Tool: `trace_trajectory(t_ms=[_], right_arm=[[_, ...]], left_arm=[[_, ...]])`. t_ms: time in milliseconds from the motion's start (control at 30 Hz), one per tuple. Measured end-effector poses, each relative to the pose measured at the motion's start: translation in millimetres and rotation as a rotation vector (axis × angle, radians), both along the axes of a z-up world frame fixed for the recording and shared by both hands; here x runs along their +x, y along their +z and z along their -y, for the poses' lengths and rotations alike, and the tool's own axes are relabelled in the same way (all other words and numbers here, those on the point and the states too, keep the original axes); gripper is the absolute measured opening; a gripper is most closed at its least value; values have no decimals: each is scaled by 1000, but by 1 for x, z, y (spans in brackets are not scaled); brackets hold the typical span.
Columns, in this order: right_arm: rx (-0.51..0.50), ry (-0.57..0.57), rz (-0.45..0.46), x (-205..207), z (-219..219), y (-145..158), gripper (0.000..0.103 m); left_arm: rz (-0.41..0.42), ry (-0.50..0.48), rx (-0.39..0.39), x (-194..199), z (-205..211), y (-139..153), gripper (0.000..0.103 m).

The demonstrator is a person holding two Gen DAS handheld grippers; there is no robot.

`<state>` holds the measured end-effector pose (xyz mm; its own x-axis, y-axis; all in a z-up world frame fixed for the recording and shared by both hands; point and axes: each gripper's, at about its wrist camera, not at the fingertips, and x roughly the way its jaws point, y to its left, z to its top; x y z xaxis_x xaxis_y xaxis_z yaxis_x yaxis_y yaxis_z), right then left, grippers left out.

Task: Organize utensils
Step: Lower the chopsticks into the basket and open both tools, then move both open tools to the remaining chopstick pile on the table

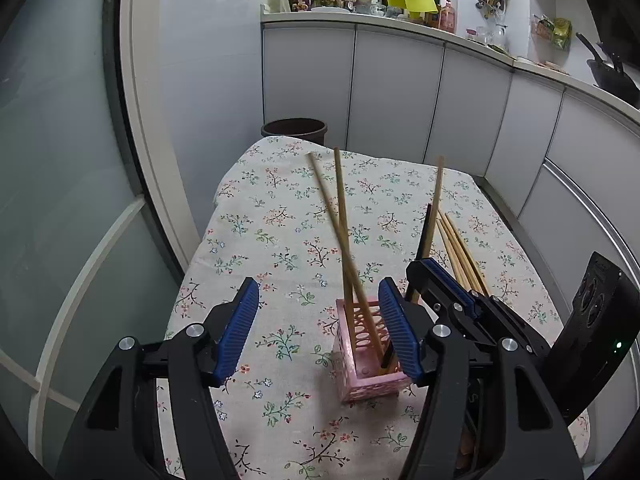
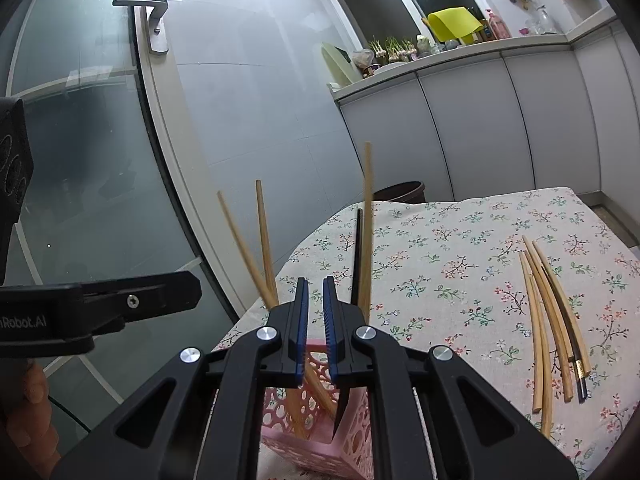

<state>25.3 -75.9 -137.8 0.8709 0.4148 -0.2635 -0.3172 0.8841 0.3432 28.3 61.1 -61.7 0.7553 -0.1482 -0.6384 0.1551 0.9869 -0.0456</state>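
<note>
Left hand-held gripper (image 1: 318, 322) spread, right hand-held gripper (image 2: 316, 328) pressed together; four chopsticks (image 1: 340, 216) in pink holder (image 1: 368, 384), five loose chopsticks (image 2: 554, 320) on worktop (image 2: 460, 248)

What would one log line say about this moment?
left hand-held gripper: open, empty | right hand-held gripper: shut | pink basket: four chopsticks standing | loose chopsticks: on tablecloth

Both grippers are black plastic: the left gripper (image 1: 318, 326) and right gripper (image 2: 315, 330) carry ribbed blue pads (image 1: 240, 330) and round silver bolts (image 2: 267, 333). White lettering (image 2: 22, 323) marks the left one's side.
</note>
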Motion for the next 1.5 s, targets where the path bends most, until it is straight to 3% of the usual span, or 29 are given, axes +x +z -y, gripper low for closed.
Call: trace_trajectory(t_ms=[367,467,600,700,800,1000,1067,1233,1300,1400,1500], right_arm=[[1,-91,-13,-5,51,35,9],[-4,-131,-93,9,88,51,18],[-91,-178,-272,52,152,84,19],[-130,-187,-374,74,185,89,19],[-159,-204,-510,94,219,76,20],[4,-231,-579,90,272,11,20],[-25,-239,-650,96,273,-14,20],[-10,-216,-645,101,276,-26,22],[8,-210,-642,102,278,-26,22],[23,-202,-656,105,279,-35,22],[19,-179,-664,109,274,-40,22]], left_arm=[[-52,-23,2,-2,14,5,60],[-67,-55,-4,-5,27,10,60],[-87,-110,-25,-9,55,16,60],[-113,-146,-29,-7,82,16,60],[-148,-170,-35,0,109,10,60],[-212,-206,-29,21,164,-11,60],[-228,-196,-19,35,181,-24,60],[-280,-136,13,82,216,-65,58],[-297,-110,41,99,226,-82,48],[-309,-77,89,124,231,-105,45],[-345,-35,72,146,223,-121,37]])
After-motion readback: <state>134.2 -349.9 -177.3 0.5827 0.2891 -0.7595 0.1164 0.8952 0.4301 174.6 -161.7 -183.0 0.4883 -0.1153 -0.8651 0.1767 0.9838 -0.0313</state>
